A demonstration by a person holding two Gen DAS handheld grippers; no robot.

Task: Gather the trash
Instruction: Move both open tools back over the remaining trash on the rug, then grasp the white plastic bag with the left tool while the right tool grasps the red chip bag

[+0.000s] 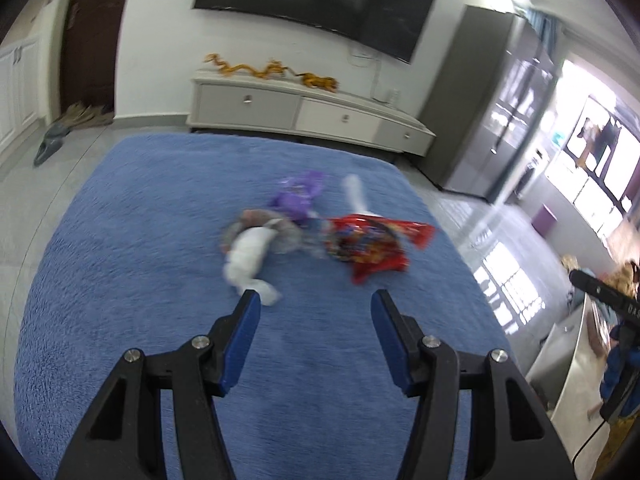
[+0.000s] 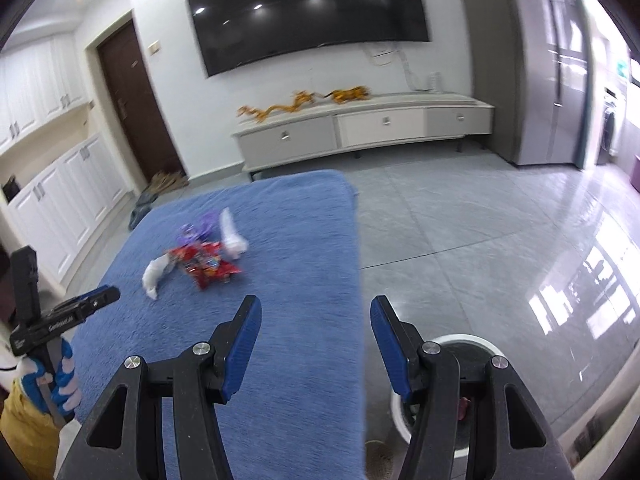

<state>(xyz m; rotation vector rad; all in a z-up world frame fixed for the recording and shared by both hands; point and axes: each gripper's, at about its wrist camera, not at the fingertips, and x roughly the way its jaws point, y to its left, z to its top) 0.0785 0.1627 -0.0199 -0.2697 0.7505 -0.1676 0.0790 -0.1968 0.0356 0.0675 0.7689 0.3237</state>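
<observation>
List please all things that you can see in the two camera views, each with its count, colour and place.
blue cover: 1, blue, under the trash
red wrapper: 1, red, middle of the cover
purple wrapper: 1, purple, behind the red one
white crumpled pieces: 2, white, either side of the pile
bin: 1, white, on the floor beside the cover
television: 1, black, on the wall
low cabinet: 1, pale, under the television
gold ornaments: gold, on the cabinet
left gripper: open, empty
right gripper: open, empty
</observation>
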